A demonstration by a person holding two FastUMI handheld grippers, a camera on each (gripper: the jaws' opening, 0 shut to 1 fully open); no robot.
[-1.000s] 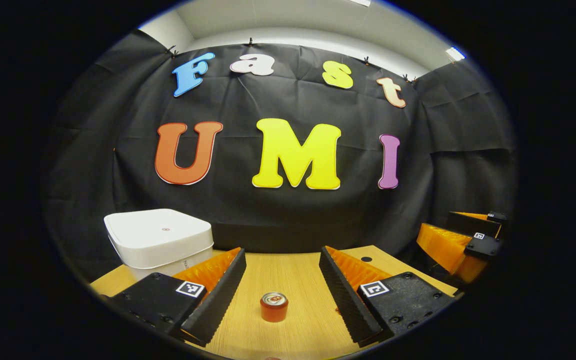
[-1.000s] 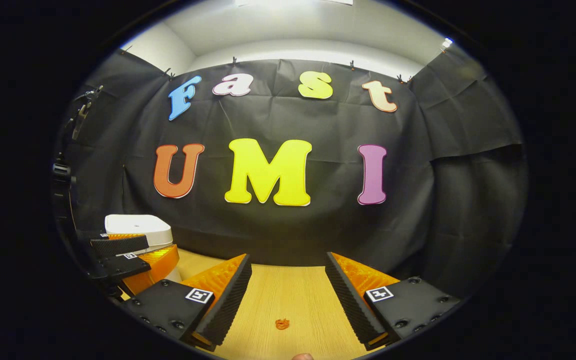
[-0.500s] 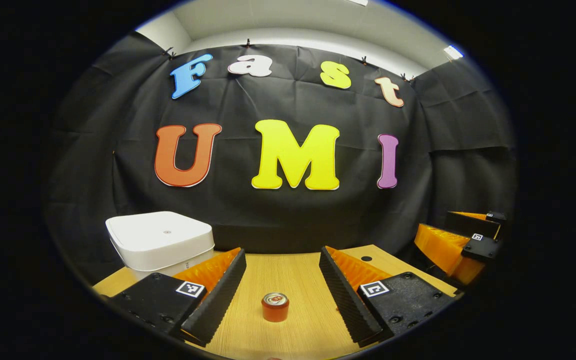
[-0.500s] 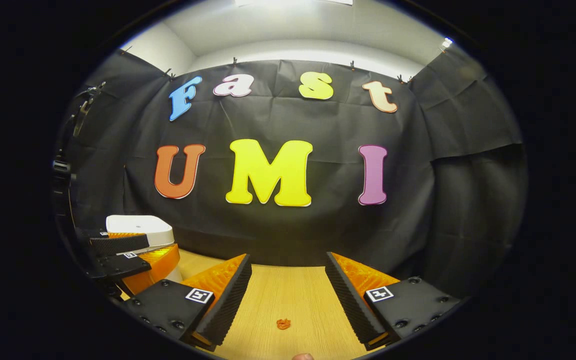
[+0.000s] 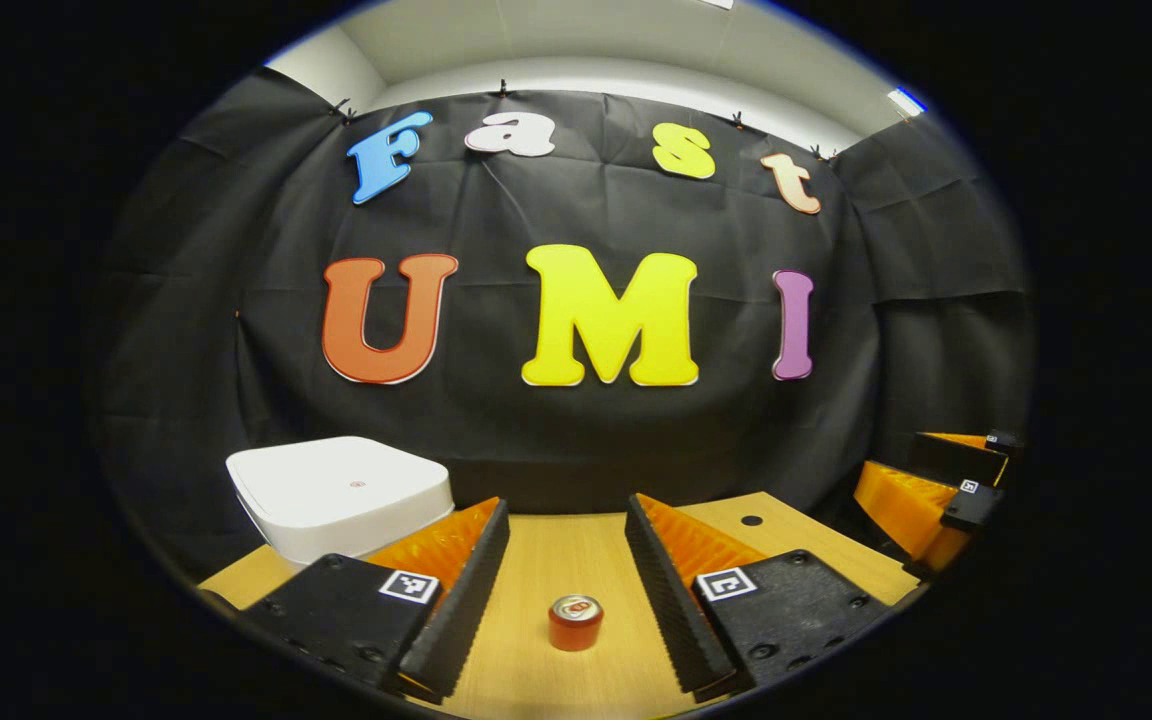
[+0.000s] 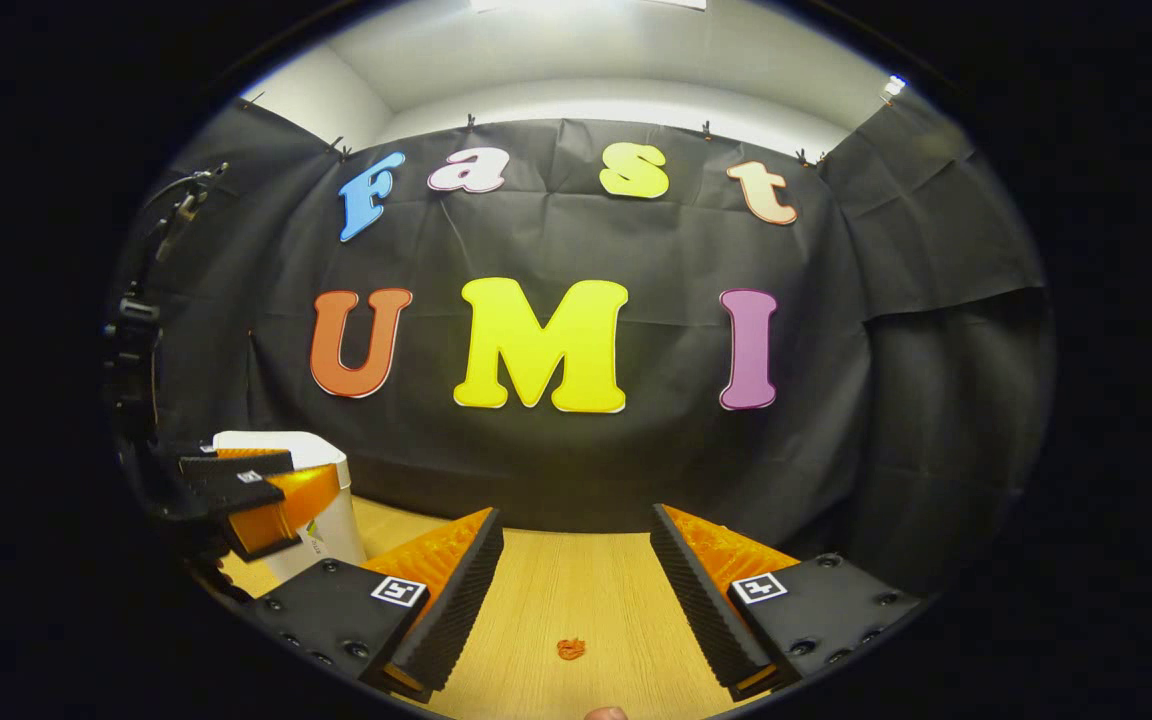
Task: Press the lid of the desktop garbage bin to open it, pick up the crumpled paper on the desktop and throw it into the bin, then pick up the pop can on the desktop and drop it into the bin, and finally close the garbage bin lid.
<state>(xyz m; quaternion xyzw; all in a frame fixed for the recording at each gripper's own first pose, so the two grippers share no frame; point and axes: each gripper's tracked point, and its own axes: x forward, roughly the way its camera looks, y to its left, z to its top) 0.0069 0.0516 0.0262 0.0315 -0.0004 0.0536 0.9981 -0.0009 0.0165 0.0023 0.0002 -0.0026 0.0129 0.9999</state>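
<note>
We see the wooden desktop (image 5: 556,540) running bare ahead to its back edge, white bin (image 5: 341,490), lid down, ahead-left of our left gripper (image 5: 566,530). Both grippers gape, holding nothing. Pop can (image 5: 576,621) stands upright between left fingers untouched; crumpled paper (image 6: 570,649) lies between right gripper (image 6: 576,535) fingers.

1 bin (image 5: 336,492), 1 can (image 5: 575,621), 1 paper (image 6: 570,649)

A: anything blocking the wooden desk (image 5: 556,540)?
B: just the small red pop can (image 5: 576,622) standing mid-lane; the white square bin (image 5: 341,492), lid down, sits far left. Rest is open.
</note>
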